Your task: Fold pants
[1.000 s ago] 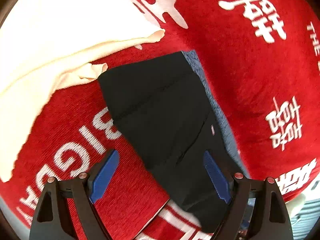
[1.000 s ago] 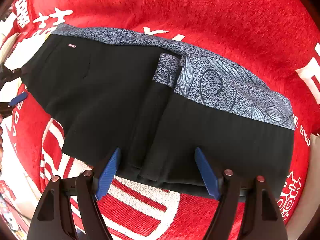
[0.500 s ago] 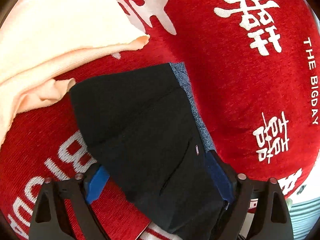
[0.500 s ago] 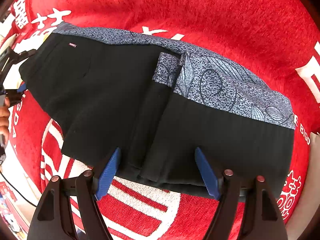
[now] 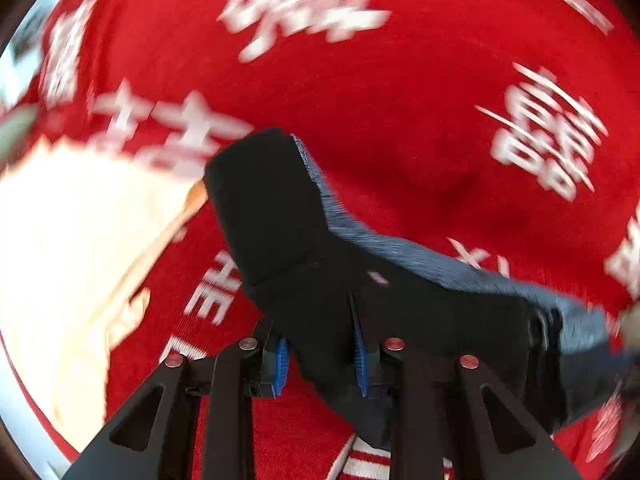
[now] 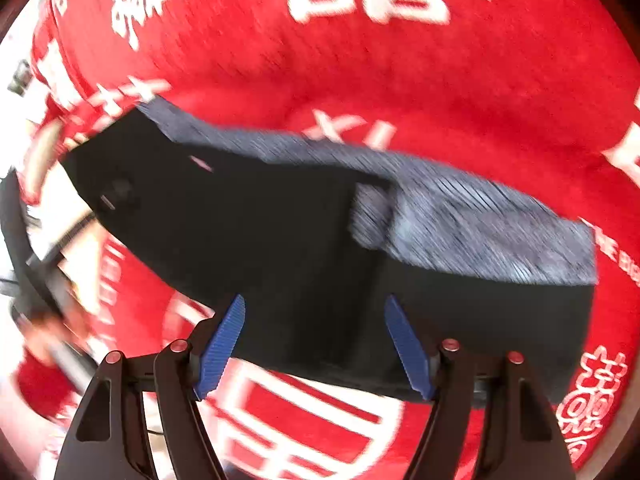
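Black pants (image 5: 280, 208) with a blue-grey patterned band (image 5: 420, 256) lie on a red cloth (image 5: 400, 120). My left gripper (image 5: 320, 360) is closing on their near edge. Black fabric is bunched between its blue pads (image 5: 281, 364) and lifted into a ridge. In the right wrist view the pants (image 6: 260, 232) stretch across the frame, with the patterned band (image 6: 480, 228) along the far side. My right gripper (image 6: 316, 346) hovers over their near hem. Its jaws stand wide and are narrowing slightly, and the pads (image 6: 224, 340) do not press the cloth.
A cream cloth (image 5: 72, 240) lies on the red cloth left of the pants. The red cloth (image 6: 400, 80) has white characters and letters. A hand on a dark tool frame (image 6: 44, 304) is blurred at the left edge of the right wrist view.
My left gripper's jaws went from wide to pinched on the pants' end, and it rolled and rose, lifting the fabric. The right gripper rose a little above the hem. Both views are now blurred.
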`<control>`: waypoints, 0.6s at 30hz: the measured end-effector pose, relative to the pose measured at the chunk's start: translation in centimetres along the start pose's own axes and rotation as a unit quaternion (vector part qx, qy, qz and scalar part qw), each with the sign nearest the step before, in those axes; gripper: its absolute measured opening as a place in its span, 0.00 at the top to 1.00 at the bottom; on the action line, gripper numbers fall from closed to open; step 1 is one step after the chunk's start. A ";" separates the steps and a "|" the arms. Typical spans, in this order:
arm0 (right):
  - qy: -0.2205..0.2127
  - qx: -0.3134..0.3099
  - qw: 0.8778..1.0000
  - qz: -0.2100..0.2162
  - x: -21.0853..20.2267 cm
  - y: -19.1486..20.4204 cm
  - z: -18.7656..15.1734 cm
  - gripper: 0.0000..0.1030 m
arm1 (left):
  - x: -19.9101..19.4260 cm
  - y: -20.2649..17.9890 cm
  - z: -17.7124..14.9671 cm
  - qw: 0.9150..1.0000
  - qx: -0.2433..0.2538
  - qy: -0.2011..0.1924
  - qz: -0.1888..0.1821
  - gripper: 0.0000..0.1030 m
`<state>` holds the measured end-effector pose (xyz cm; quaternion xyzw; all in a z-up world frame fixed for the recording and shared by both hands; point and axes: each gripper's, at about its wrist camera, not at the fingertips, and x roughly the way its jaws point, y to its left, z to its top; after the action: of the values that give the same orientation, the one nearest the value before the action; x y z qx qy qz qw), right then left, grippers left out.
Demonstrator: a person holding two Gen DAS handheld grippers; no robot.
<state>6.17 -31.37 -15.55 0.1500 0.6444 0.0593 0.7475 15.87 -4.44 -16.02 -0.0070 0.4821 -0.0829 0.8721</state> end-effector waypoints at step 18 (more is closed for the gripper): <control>0.173 -0.095 0.978 0.059 8.2 14.2 13.6 0.41 | -2.8 -7.7 -1.2 0.992 0.123 -0.027 -0.006 0.74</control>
<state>22.32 -17.58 -17.28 0.1035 0.7456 0.1894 0.6305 12.33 -11.49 -13.62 0.0954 0.4445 -0.1463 0.8786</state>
